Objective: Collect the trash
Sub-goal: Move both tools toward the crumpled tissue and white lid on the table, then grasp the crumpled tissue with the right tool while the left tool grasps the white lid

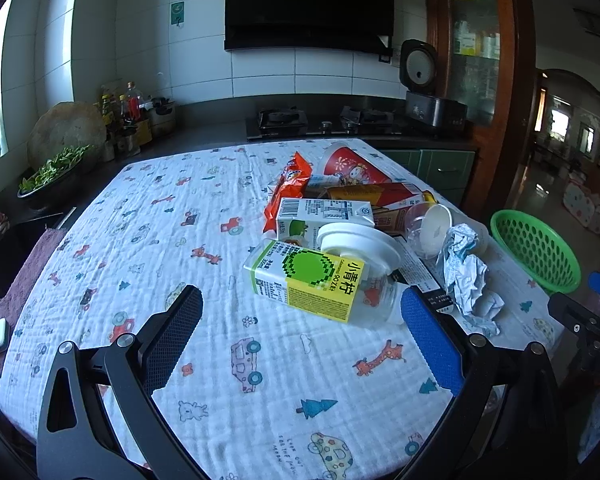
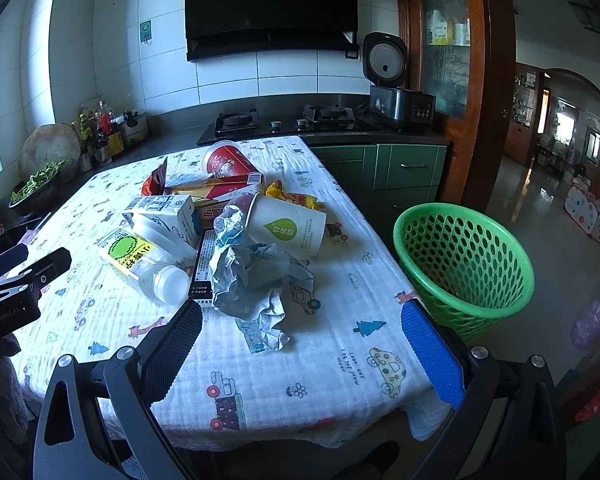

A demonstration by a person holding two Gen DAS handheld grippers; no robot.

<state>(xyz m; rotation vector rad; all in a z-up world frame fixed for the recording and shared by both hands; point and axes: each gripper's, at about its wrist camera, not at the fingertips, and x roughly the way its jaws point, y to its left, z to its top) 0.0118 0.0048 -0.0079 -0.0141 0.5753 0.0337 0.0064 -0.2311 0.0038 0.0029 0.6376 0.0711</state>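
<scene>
Left gripper [image 1: 302, 340] spread wide, empty, right gripper [image 2: 302, 344] likewise, above tablecloth [image 2: 320, 360]

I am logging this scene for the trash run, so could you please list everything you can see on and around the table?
clear plastic bottle with yellow-green label: one, lying at the pile's near left
white milk carton: one, behind the bottle
white paper cup with green leaf logo: one, on its side, right of the pile
crumpled pale blue-white paper: one, nearest the table's front
red paper cup: one, on its side at the far end
orange snack wrapper: one, pile's left
green perforated plastic basket: one, on the floor right of the table
white cartoon-print tablecloth: one, covering the table
left claw: open, holding nothing
right claw: open, holding nothing
</scene>
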